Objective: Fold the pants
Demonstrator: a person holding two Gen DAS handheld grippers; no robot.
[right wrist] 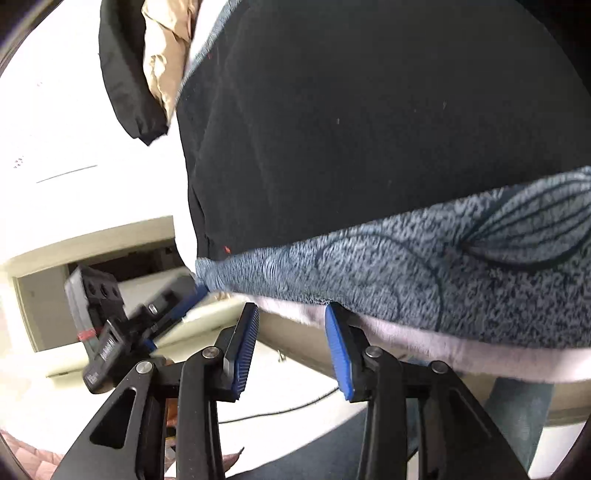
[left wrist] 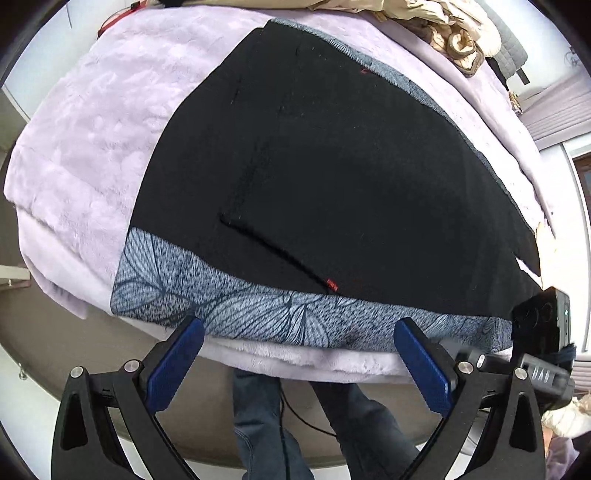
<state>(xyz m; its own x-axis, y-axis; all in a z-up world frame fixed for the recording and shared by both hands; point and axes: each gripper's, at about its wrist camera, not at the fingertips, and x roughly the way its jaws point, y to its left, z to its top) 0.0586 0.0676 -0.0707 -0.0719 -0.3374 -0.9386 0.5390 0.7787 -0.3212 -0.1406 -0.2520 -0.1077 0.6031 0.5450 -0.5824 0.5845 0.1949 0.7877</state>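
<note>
A: Where are the pants (left wrist: 332, 166) lying?

B: I'm seeing them spread flat, black, on a lilac blanket (left wrist: 85, 140) on the bed, their grey leaf-patterned band (left wrist: 258, 314) running along the near edge.

A: And my left gripper (left wrist: 299, 362)?

B: It's hanging wide open just off the near edge, nothing between its pads.

A: The right gripper (right wrist: 291, 347)?

B: I'm seeing it half open below the band (right wrist: 406, 266), gripping nothing. A beige jacket (left wrist: 443, 26) is lying at the far side.
</note>
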